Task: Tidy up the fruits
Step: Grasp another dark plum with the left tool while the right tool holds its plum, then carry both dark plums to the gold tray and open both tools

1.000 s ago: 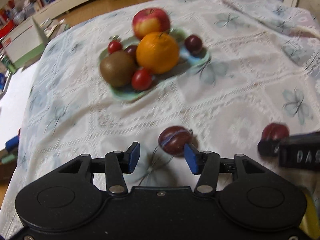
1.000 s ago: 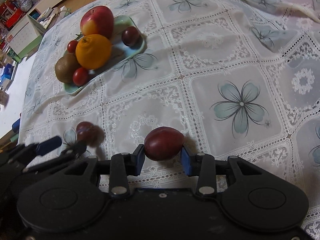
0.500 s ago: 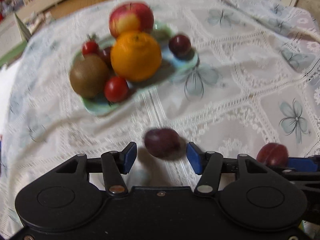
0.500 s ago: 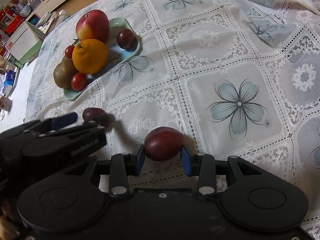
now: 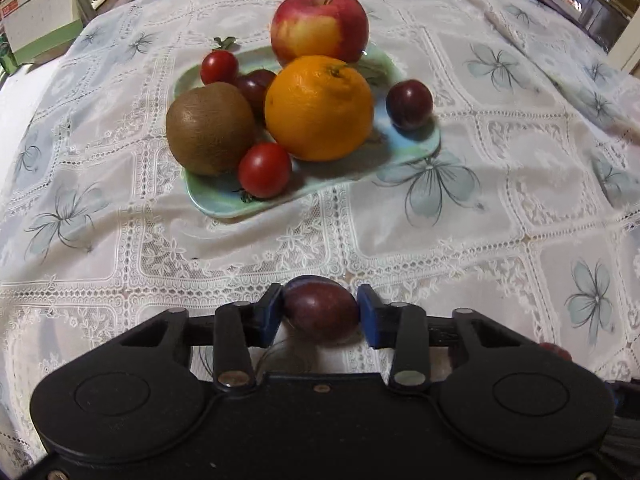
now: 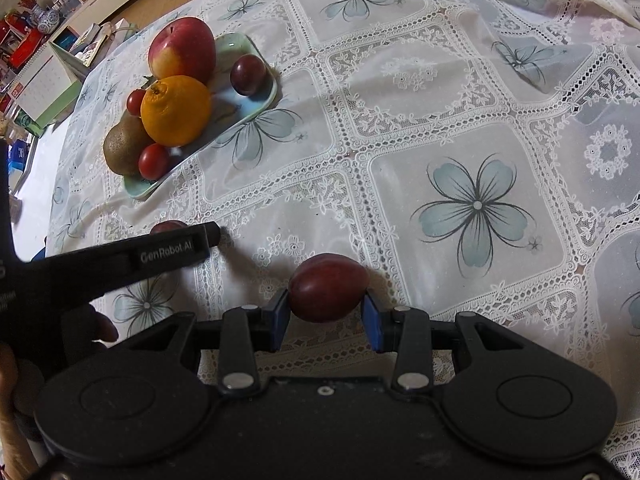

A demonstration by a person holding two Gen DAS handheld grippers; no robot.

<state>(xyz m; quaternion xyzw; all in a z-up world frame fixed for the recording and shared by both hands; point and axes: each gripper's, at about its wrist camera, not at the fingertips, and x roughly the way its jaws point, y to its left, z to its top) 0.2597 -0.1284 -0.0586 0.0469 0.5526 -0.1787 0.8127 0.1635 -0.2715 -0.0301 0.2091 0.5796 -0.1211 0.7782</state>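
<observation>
My left gripper is shut on a dark red plum and holds it in front of the pale green plate. The plate carries an apple, an orange, a kiwi, two cherry tomatoes and two plums. My right gripper is shut on another plum. The left gripper's finger shows at the left of the right wrist view, with its plum partly hidden. The plate lies far left there.
A white lace tablecloth with blue flowers covers the table. A box-like calendar stands beyond the far left edge. Shelves with clutter lie past the table in the right wrist view.
My left gripper has closed on its plum and moved toward the plate, which now looks nearer. The right gripper keeps holding its plum and has barely moved.
</observation>
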